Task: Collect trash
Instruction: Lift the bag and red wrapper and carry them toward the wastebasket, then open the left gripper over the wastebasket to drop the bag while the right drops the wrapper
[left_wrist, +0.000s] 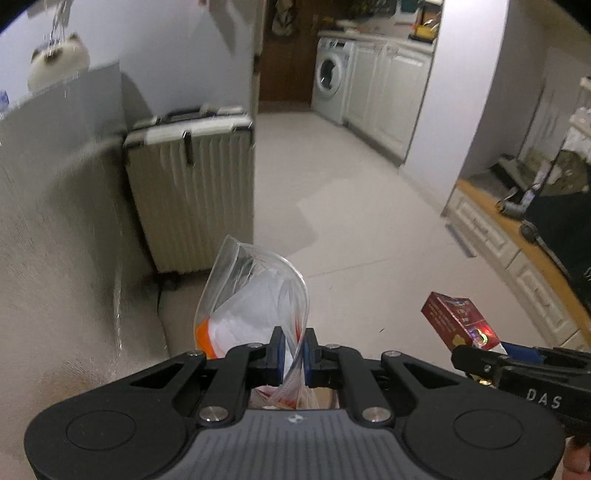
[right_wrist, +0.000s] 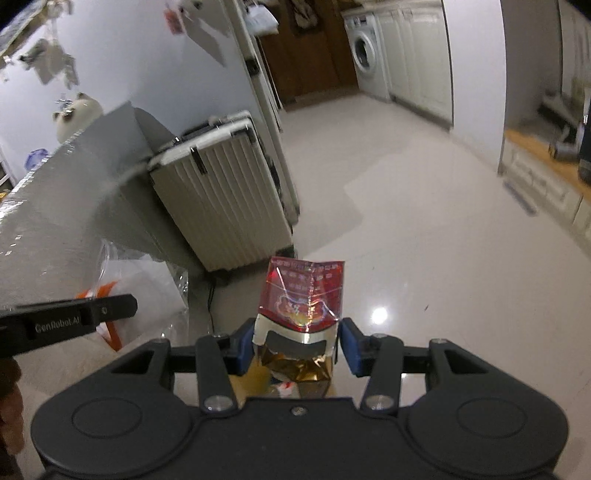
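Observation:
My left gripper (left_wrist: 294, 354) is shut on a clear plastic bag (left_wrist: 255, 291) with white and orange contents, which stands up between the blue pads. In the right wrist view the bag (right_wrist: 147, 291) shows at the left behind one of the left gripper's fingers (right_wrist: 110, 308). My right gripper (right_wrist: 297, 345) is shut on a red cigarette pack (right_wrist: 303, 295), crumpled gold foil at its lower end. The left wrist view shows the pack (left_wrist: 458, 317) at the lower right, tilted, held over the pale floor.
A ribbed cream suitcase (left_wrist: 192, 199) stands against a grey upholstered side (left_wrist: 62, 229) at the left. Glossy floor tiles (left_wrist: 351, 206) run back to a washing machine (left_wrist: 332, 77) and white cabinets (left_wrist: 388, 96). A low wooden-topped cabinet (left_wrist: 517, 236) lines the right.

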